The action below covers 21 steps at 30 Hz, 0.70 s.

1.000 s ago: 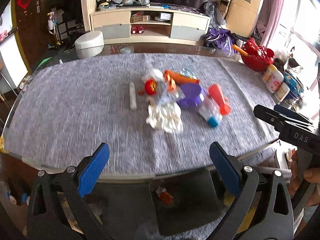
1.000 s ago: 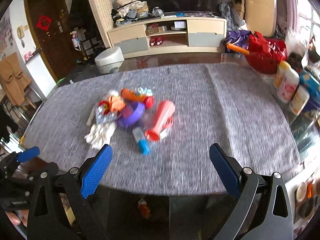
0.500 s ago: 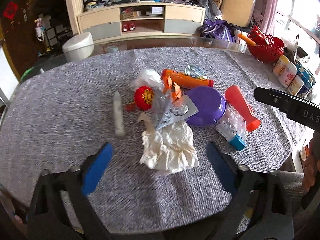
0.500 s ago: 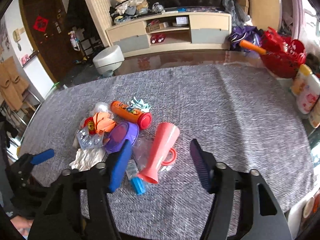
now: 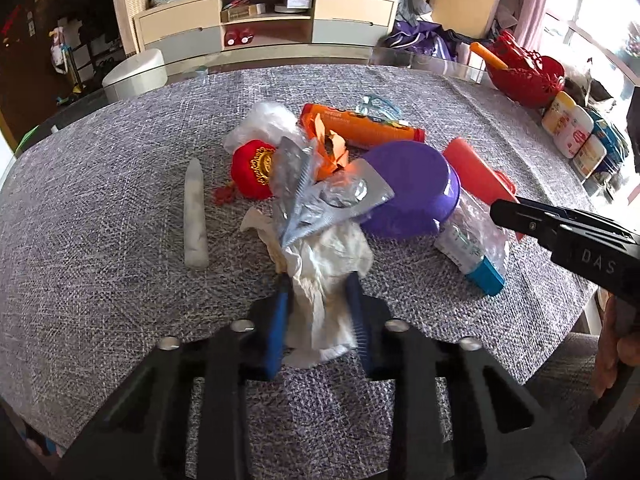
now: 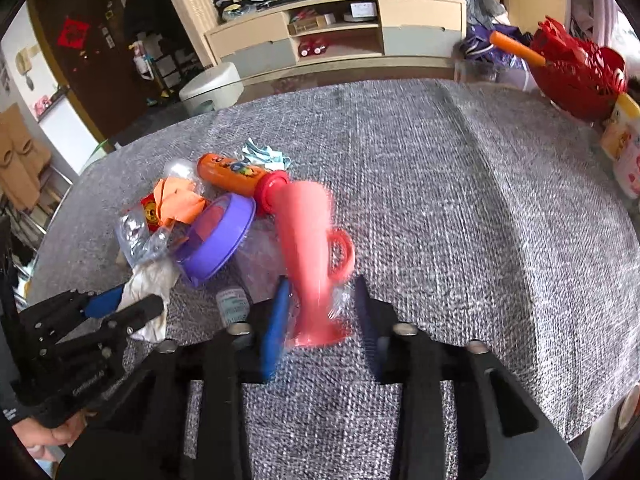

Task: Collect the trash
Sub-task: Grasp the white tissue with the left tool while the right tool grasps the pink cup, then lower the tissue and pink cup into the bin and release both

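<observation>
**Both grippers closing on trash: cup and tissue**

The pink plastic cup (image 6: 308,256) lies on its side on the desk (image 6: 460,208), its wide mouth between the fingers of the right gripper (image 6: 322,304). These have just been closing; the blue pads are close on the flared rim with crinkled clear wrap, though contact is blurred. The cup is judged stiff, light and smooth, so slipping is likely on the taper; a hold across the rim or handle is advised.

The crumpled white tissue (image 5: 324,264) is pinched between the fingers of the left gripper (image 5: 318,300), also just closed in. It is judged soft, weightless and compressible, and may tear or drag the foil blister pack (image 5: 320,196) lying on its far end.
</observation>
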Each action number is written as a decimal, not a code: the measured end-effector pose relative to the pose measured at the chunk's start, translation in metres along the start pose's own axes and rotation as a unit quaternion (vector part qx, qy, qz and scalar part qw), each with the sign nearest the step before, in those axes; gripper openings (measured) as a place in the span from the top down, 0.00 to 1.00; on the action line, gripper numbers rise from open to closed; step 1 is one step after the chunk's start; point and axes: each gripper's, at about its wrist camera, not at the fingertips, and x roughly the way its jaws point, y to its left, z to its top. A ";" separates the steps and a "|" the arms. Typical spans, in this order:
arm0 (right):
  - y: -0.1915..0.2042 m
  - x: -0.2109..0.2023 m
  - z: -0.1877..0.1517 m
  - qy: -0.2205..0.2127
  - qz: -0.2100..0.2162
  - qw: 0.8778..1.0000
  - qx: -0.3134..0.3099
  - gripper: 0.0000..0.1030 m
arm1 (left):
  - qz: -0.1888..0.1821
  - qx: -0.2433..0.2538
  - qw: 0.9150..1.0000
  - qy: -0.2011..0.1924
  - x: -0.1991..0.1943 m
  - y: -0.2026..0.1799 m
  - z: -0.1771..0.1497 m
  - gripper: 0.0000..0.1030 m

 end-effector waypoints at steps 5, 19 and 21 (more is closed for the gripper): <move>0.003 -0.009 -0.003 -0.008 0.006 1.000 -0.009 0.72 | -0.005 0.009 1.000 -0.002 -0.002 -0.005 -0.004 0.94; 0.014 -0.067 -0.020 -0.054 0.010 0.998 -0.024 0.72 | -0.018 0.006 0.999 -0.033 -0.070 -0.007 -0.028 0.95; 0.018 -0.078 -0.025 -0.061 0.011 0.998 -0.029 0.72 | -0.024 0.004 0.999 -0.037 -0.082 -0.009 -0.035 0.95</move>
